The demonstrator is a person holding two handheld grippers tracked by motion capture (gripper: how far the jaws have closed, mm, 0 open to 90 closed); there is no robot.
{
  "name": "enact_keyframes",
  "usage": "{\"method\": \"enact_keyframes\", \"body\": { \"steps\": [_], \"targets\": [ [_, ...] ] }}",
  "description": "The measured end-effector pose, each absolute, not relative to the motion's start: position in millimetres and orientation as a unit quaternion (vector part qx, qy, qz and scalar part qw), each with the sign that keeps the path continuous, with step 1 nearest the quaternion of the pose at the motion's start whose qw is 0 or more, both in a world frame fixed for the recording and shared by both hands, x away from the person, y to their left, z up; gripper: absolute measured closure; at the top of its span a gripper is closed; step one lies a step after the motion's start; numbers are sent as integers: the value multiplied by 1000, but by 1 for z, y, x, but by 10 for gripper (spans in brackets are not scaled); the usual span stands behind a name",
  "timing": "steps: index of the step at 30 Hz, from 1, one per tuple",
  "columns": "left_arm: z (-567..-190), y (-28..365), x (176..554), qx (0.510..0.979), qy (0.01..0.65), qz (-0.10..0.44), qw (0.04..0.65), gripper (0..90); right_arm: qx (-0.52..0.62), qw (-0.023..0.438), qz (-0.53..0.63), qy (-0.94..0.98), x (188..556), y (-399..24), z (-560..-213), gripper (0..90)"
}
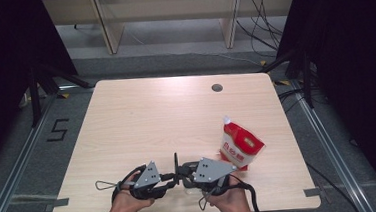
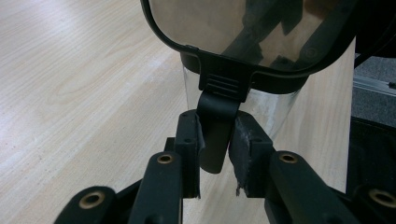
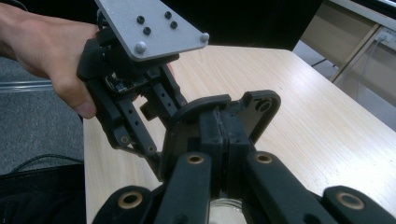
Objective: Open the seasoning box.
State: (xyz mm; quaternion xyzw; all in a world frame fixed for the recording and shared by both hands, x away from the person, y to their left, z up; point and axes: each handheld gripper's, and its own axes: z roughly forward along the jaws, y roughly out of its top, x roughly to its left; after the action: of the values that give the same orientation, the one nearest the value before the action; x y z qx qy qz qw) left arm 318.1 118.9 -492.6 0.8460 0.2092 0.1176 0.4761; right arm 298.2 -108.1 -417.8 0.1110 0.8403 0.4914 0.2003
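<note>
A clear jar (image 2: 275,109) with a black-rimmed hinged lid (image 2: 243,32) sits near the table's front edge, between my two grippers. My left gripper (image 2: 215,137) is shut on the lid's black latch tab (image 2: 215,116). In the high view the left gripper (image 1: 172,177) comes in from the left, with the lid (image 1: 176,163) standing on edge. My right gripper (image 3: 223,125) is shut on the lid's black rim (image 3: 196,105). It meets the jar from the right (image 1: 186,172). The left gripper's grey plate (image 3: 149,25) and the hand holding it face me in the right gripper view.
A red and white pouch (image 1: 240,146) stands on the wooden table (image 1: 151,113), just right of my right hand. A round cable hole (image 1: 217,88) lies at the back right. Dark stands flank the table at both sides.
</note>
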Motion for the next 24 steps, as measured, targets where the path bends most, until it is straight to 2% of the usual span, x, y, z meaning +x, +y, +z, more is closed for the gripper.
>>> {"method": "enact_keyframes", "body": {
  "steps": [12,14,24],
  "targets": [
    [-492,120,317,849,212,121,469,727,106,195,493,841,299,-100,-419,900],
    [-491,120,319,853,194,126,468,727,106,195,492,842,299,-99,-419,900],
    [-492,119,317,848,210,119,471,727,107,196,493,841,299,-100,-420,894]
  ]
}}
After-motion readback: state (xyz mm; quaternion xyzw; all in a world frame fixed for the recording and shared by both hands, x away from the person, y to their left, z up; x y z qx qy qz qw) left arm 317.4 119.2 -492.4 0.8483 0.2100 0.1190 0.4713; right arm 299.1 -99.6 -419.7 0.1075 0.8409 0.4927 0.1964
